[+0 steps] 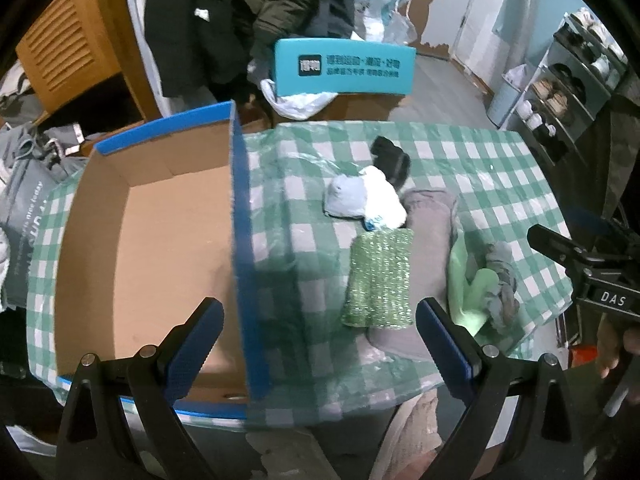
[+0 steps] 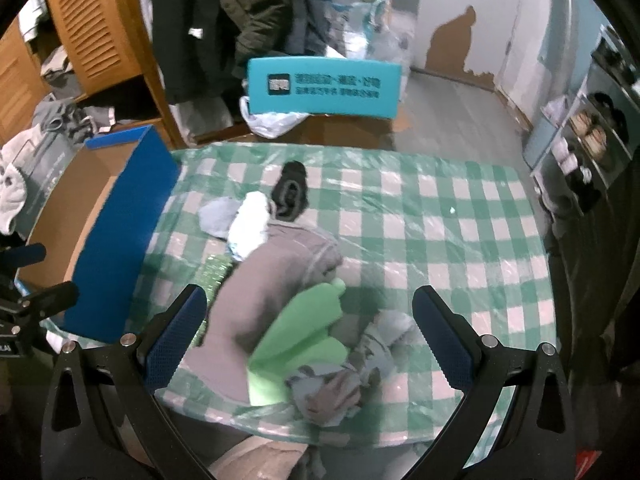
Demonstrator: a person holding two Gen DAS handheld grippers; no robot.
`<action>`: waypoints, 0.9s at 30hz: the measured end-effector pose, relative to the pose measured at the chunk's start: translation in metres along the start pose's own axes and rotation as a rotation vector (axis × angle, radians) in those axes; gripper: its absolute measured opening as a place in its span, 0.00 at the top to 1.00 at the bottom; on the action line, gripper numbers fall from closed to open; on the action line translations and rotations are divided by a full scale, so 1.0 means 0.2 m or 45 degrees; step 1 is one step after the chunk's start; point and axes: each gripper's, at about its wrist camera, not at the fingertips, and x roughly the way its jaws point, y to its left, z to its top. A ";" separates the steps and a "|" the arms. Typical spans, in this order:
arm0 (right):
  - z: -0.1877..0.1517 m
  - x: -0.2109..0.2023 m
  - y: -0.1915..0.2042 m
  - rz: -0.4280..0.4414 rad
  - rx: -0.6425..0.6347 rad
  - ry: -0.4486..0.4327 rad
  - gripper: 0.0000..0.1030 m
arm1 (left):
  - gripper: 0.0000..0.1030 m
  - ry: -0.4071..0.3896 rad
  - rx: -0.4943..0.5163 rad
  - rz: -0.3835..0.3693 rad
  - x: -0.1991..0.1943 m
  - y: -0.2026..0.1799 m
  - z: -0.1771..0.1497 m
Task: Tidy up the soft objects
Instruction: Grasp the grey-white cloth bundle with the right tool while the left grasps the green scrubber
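An open cardboard box (image 1: 160, 240) with blue outer walls sits on the left of the green checked table (image 1: 480, 168); it shows empty. Right of it lie soft things: a sparkly green scrub pad (image 1: 380, 276), a grey folded cloth (image 1: 428, 240), a white and pale blue sock bundle (image 1: 364, 198), a black sock (image 1: 390, 156), a light green cloth (image 1: 472, 292) and a grey rag (image 1: 504, 280). My left gripper (image 1: 320, 344) is open over the box's right wall. My right gripper (image 2: 308, 328) is open above the green cloth (image 2: 304, 336) and grey rag (image 2: 340, 376).
A teal chair back (image 1: 344, 68) stands behind the table. Dark coats (image 1: 240, 12) hang beyond it, with a wooden cabinet (image 1: 72, 52) at the left. A shoe rack (image 1: 568, 92) stands at the right. The table's near edge lies just below the grippers.
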 end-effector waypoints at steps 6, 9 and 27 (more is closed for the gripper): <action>-0.06 0.05 -0.11 -0.023 0.043 0.056 0.02 | 0.05 0.033 0.020 -0.029 0.07 -0.08 0.02; -0.09 0.07 -0.14 -0.031 0.053 0.078 0.02 | 0.05 0.046 0.037 -0.029 0.11 -0.13 0.03; -0.24 0.28 -0.27 -0.070 0.092 0.238 0.06 | 0.05 0.141 0.064 -0.072 0.35 -0.29 0.02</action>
